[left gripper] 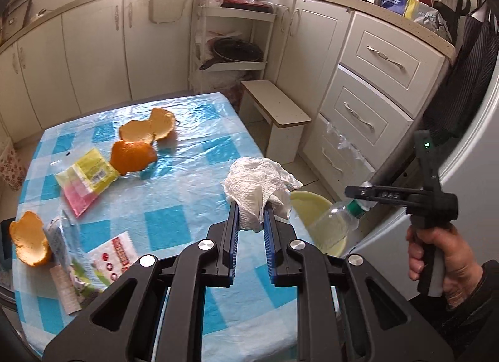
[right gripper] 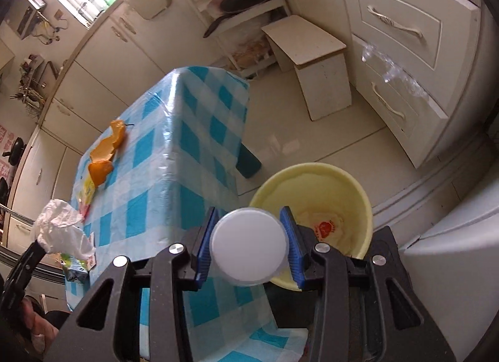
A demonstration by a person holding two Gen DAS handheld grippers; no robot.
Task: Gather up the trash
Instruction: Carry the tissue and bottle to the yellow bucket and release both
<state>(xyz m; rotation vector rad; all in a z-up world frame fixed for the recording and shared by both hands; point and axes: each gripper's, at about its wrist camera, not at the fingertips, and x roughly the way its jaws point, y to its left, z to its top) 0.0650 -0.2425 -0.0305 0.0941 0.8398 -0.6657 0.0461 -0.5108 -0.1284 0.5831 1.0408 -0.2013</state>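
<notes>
My left gripper (left gripper: 252, 209) is shut on a crumpled white paper towel (left gripper: 259, 184) and holds it above the table's right edge; the towel also shows in the right wrist view (right gripper: 60, 231). My right gripper (right gripper: 249, 215) is shut on a clear plastic bottle (right gripper: 249, 246), seen from its base, next to the yellow bin (right gripper: 358, 187) on the floor. In the left wrist view the right gripper (left gripper: 363, 195) holds that bottle (left gripper: 330, 221) near its green cap, over the bin (left gripper: 307, 203). Orange peels (left gripper: 146, 137) and wrappers (left gripper: 85, 178) lie on the blue checked table (left gripper: 174, 206).
Another orange peel (left gripper: 29, 238), a small carton (left gripper: 60, 245) and a printed wrapper (left gripper: 115, 256) lie at the table's left front. A white stool (left gripper: 277, 112) stands beyond the table. Drawers (left gripper: 368, 87) line the right side. A white appliance (right gripper: 452, 268) stands beside the bin.
</notes>
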